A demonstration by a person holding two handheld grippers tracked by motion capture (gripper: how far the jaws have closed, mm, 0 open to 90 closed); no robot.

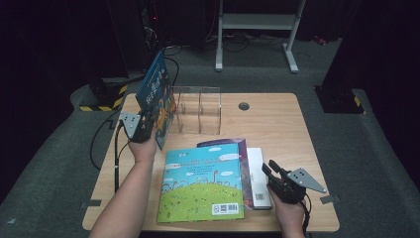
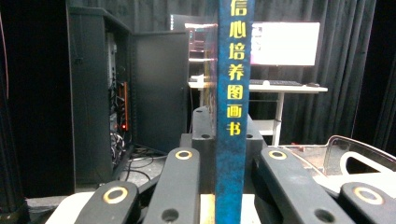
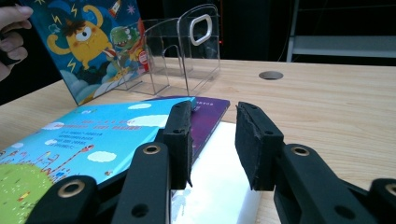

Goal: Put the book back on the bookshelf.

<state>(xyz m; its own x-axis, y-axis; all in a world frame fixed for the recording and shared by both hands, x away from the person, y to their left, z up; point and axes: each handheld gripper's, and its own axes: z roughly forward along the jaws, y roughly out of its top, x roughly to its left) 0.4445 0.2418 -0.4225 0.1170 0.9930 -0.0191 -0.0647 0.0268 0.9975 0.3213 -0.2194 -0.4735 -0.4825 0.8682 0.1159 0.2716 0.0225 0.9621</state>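
High view: your left gripper (image 1: 143,126) is clamped on the lower edge of a blue picture book (image 1: 156,96) and holds it upright and tilted above the table's far left part, just left of the clear plastic book rack (image 1: 198,110) that stands near the middle of the far edge. Three more books lie stacked by the near edge: a book with a green hill on its cover (image 1: 203,183) on top, a purple book (image 1: 241,145) and a white book (image 1: 257,176) showing from under it at the right. Your right gripper (image 1: 273,171) hovers just over the white one, near the table's near right corner, with nothing in it. Left gripper view: the jaws are closed tight on the blue book (image 2: 232,116), whose spine with yellow lettering rises straight up between them. Right gripper view: the pads (image 3: 254,144) stand partly apart and empty above the white book (image 3: 219,186), with the rack (image 3: 187,51) and the lifted book (image 3: 93,42) beyond. You look to be mid-carry, taking the first book to the rack. Next, I judge, you need to swing it right over a slot, square its lower edge with the dividers, lower it in, and only then release.
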